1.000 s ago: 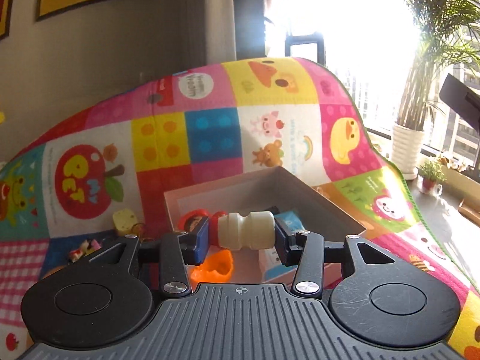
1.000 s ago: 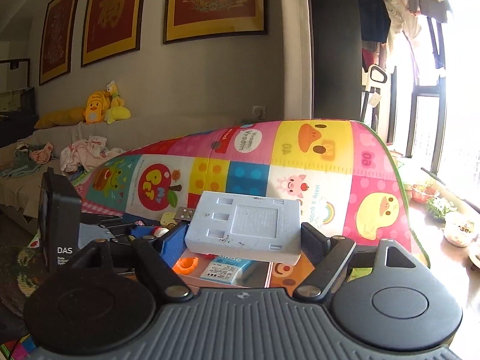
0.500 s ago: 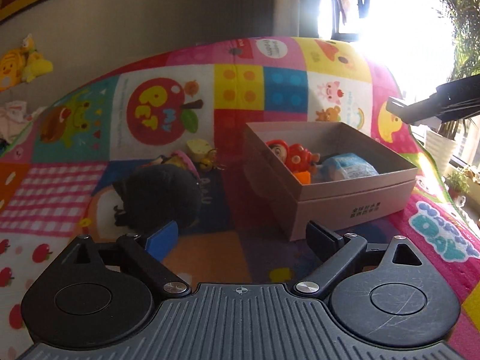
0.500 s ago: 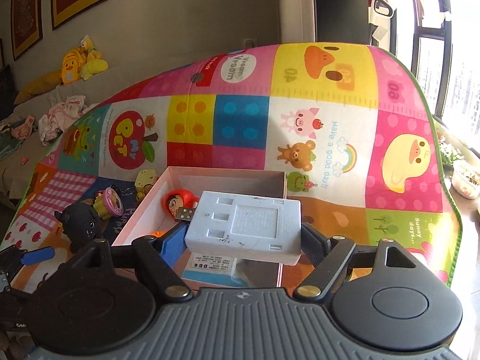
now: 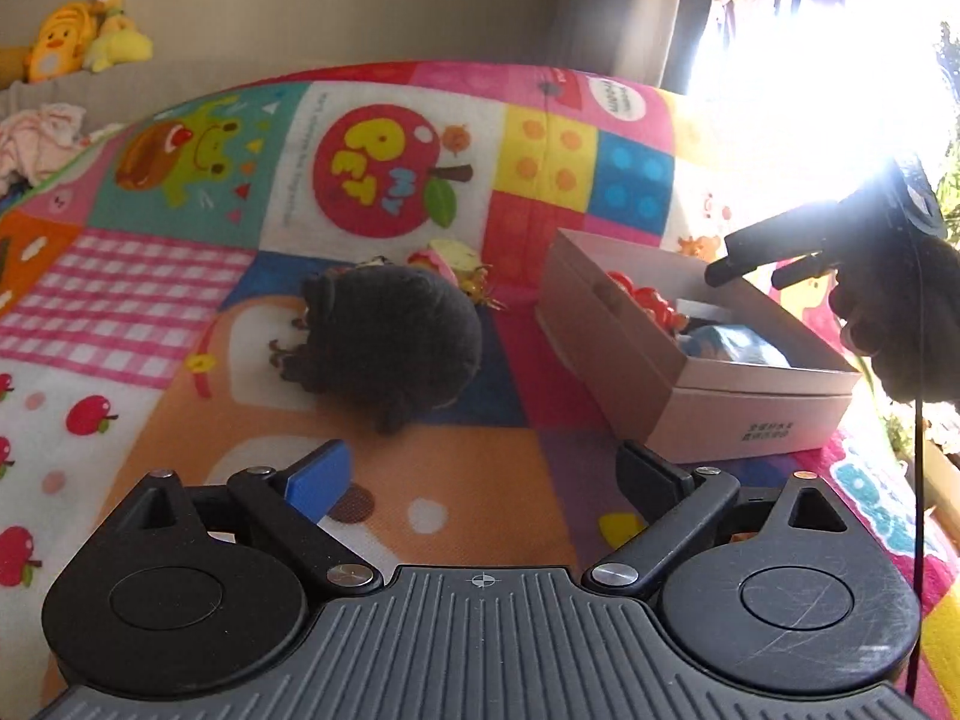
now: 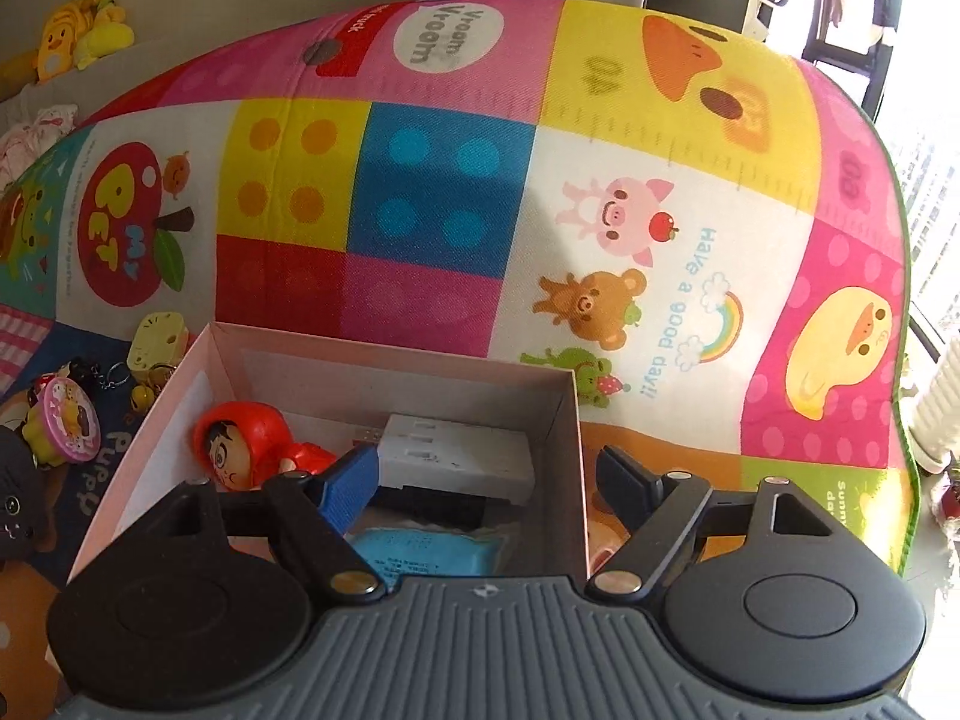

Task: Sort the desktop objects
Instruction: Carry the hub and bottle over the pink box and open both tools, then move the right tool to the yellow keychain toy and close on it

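Toys and small odds and ends are being gathered from the colourful play mat (image 5: 150, 312) into a pale cardboard box (image 6: 384, 354), and the sorting looks partly done. Inside the box lie a red-hooded doll (image 6: 240, 444), a blue packet (image 6: 420, 552) and a white adapter block (image 6: 456, 456), which rests free on the box floor. Above it the right gripper (image 6: 486, 480) hangs with its jaws apart and nothing between them, so that drop seems finished. The left gripper (image 5: 480, 474) is low over the mat, its jaws opening wide and empty, pointing at a black plush toy (image 5: 390, 342) that sits just beside the box. Behind the plush are a yellow cheese-shaped toy (image 6: 157, 339), a pink round trinket (image 6: 66, 420) and some keychain bits. My guess is the plush goes next: the left gripper needs to come forward, straddle its soft body and squeeze firmly, since plush gives.
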